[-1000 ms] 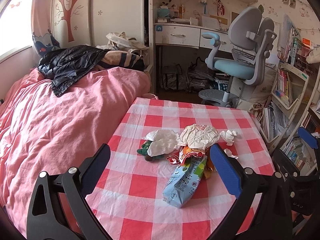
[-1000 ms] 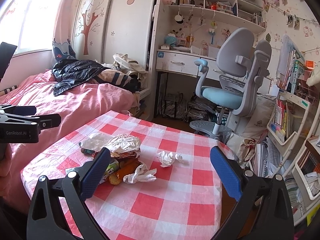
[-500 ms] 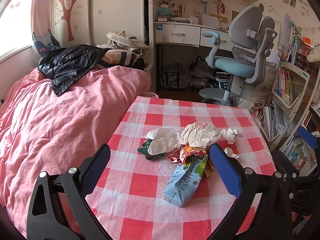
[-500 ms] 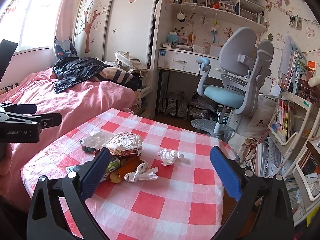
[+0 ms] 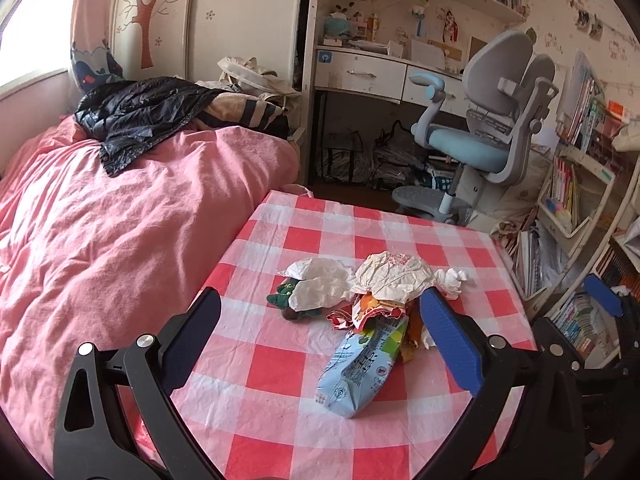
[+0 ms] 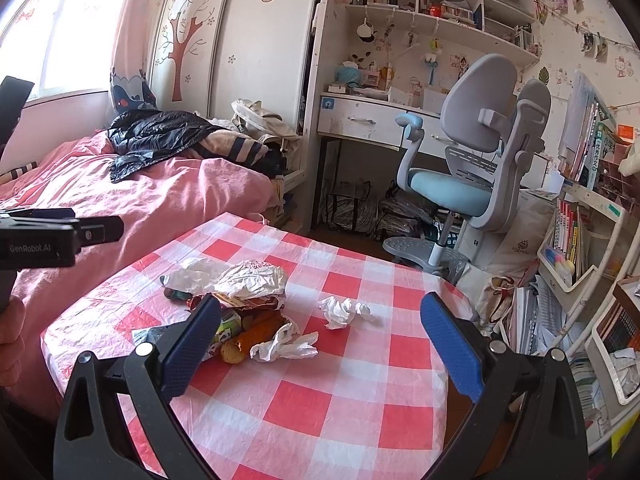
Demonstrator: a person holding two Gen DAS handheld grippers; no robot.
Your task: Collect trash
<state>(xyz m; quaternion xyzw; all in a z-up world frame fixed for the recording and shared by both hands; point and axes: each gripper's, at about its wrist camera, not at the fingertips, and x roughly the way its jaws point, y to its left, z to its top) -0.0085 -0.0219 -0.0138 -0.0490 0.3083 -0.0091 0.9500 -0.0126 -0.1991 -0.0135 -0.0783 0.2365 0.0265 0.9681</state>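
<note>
A pile of trash lies on the red-and-white checked table [image 5: 280, 392]: a light blue snack bag [image 5: 360, 364], a crumpled white wrapper [image 5: 390, 276], white tissue [image 5: 320, 286] over a dark green wrapper [image 5: 282, 298], and a tissue wad [image 5: 454, 278]. My left gripper [image 5: 320, 332] is open and empty, above the table's near side with the bag between its fingers. My right gripper [image 6: 320, 340] is open and empty, hovering over the table; a crumpled tissue [image 6: 286, 346], a tissue wad [image 6: 344, 310] and the white wrapper [image 6: 252, 278] lie ahead of it.
A bed with a pink cover [image 5: 100, 220] and a black jacket [image 5: 140, 116] adjoins the table's left side. A grey-blue desk chair [image 5: 480, 144] and white desk [image 5: 360, 76] stand behind. Bookshelves [image 5: 568, 184] crowd the right. The left gripper's body [image 6: 48, 236] shows at the right view's left edge.
Both grippers have drifted slightly, so the table and trash sit a little lower and nearer in the views. Nothing was grasped or moved.
</note>
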